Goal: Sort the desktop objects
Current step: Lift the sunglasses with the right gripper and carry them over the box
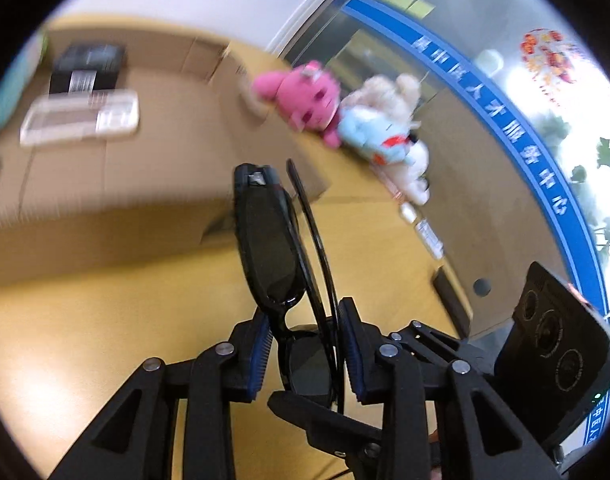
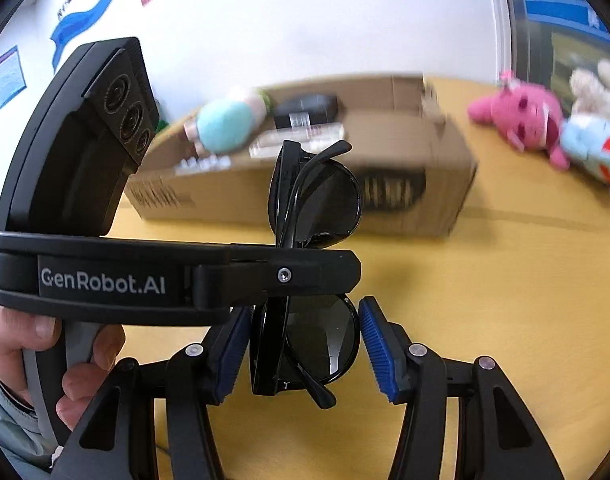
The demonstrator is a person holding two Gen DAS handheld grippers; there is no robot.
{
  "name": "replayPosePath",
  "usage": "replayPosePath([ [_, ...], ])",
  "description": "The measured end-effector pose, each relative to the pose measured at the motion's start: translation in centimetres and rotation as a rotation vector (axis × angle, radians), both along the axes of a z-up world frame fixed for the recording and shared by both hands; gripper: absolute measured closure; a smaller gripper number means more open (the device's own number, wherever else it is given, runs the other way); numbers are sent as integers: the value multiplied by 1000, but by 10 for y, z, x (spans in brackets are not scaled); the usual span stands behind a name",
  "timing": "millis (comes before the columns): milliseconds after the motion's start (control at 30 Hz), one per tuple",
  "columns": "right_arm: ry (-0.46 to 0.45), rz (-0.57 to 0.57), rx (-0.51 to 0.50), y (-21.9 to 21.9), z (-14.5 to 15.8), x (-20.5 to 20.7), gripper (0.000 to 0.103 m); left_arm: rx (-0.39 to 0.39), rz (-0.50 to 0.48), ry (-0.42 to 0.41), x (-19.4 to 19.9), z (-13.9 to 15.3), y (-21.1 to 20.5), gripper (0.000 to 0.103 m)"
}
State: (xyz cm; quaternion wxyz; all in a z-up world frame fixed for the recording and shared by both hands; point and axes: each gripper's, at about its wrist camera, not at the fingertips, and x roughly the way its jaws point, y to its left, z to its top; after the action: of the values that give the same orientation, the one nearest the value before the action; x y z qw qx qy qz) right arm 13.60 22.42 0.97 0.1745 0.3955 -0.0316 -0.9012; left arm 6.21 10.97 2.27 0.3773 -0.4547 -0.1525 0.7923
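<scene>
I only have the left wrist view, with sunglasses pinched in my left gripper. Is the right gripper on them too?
Observer: Not closed. The right gripper is open, straddling the lower lens of the sunglasses.
Operator: Any gap?
Observer: Yes, a clear gap at its right pad; contact at the other is unclear.
Operator: What's the teal thing at my frame's edge?
Observer: A teal plush, lying in the cardboard box.

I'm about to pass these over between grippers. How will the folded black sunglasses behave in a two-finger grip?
The sunglasses look thin, glossy plastic, so probably light but slippery against the pads. One temple arm curves loose beside the frame, so it may swing or splay at its hinge. The left gripper pinches one end only; the long free end could pivot as the open right gripper closes.
</scene>
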Motion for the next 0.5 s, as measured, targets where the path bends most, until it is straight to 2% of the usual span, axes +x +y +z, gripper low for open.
replayPosePath([
  [300,188,20,4,-5,80,-43,50,6,-19,179,-50,91,-8,73],
  [500,249,31,-26,-6,119,-102,50,-3,-21,231,-106,129,-9,73],
])
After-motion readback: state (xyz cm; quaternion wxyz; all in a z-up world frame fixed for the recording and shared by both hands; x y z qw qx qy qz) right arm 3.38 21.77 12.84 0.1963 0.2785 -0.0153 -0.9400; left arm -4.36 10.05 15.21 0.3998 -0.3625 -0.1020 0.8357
